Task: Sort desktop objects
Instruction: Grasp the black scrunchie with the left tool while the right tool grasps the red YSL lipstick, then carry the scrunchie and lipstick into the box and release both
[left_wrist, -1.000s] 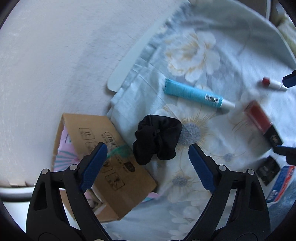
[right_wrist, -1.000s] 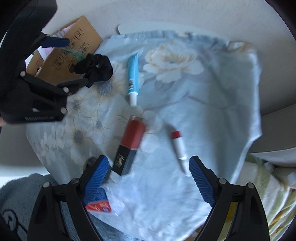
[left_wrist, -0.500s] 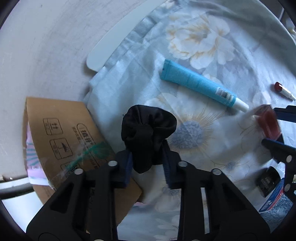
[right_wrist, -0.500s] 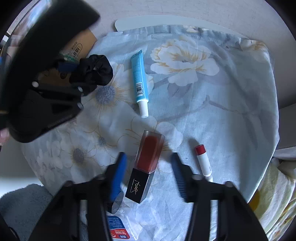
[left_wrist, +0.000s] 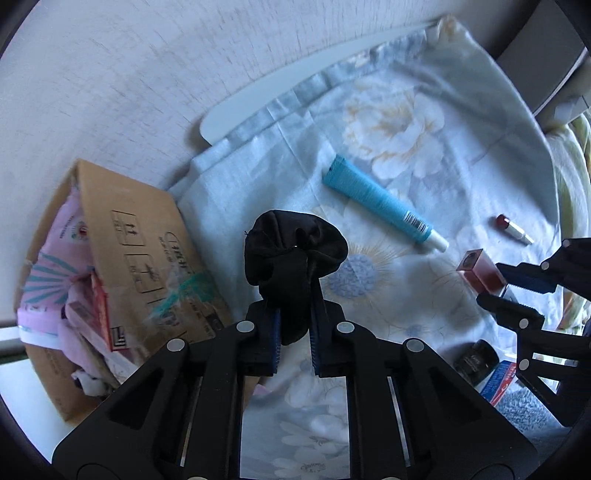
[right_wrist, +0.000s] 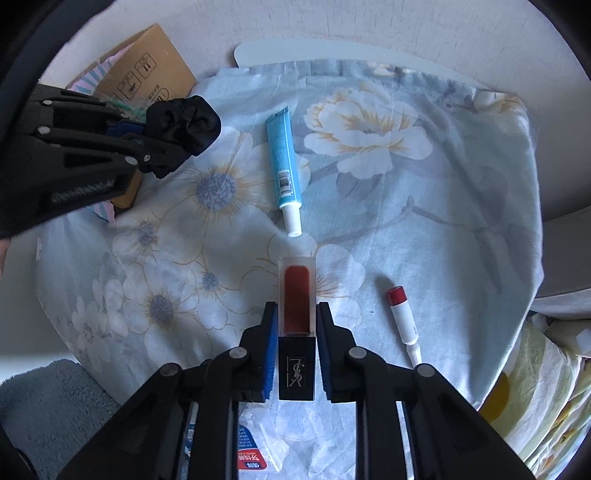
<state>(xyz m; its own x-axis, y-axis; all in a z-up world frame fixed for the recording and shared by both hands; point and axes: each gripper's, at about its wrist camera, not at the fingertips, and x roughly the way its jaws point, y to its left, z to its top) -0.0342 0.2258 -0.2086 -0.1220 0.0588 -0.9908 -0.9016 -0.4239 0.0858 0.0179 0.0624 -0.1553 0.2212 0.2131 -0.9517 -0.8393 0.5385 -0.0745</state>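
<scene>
Left tongs (left_wrist: 294, 332) pinching scrunchie (left_wrist: 293, 251), open box contents (left_wrist: 79, 310) (left view only)

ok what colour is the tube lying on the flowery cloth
Light blue with a white cap, tube; clearest in the right wrist view.

1. Floral cloth (right_wrist: 443, 206), pale blue with white blossoms, spread over a white surface (left_wrist: 236, 110) whose rounded edge peeks out.
2. Grey-blue fluffy towel (right_wrist: 48, 406) at lower left in the right wrist view.
3. Yellow-green patterned bedding (right_wrist: 535, 391) at lower right.
4. White textured wall (left_wrist: 129, 74) behind.
</scene>
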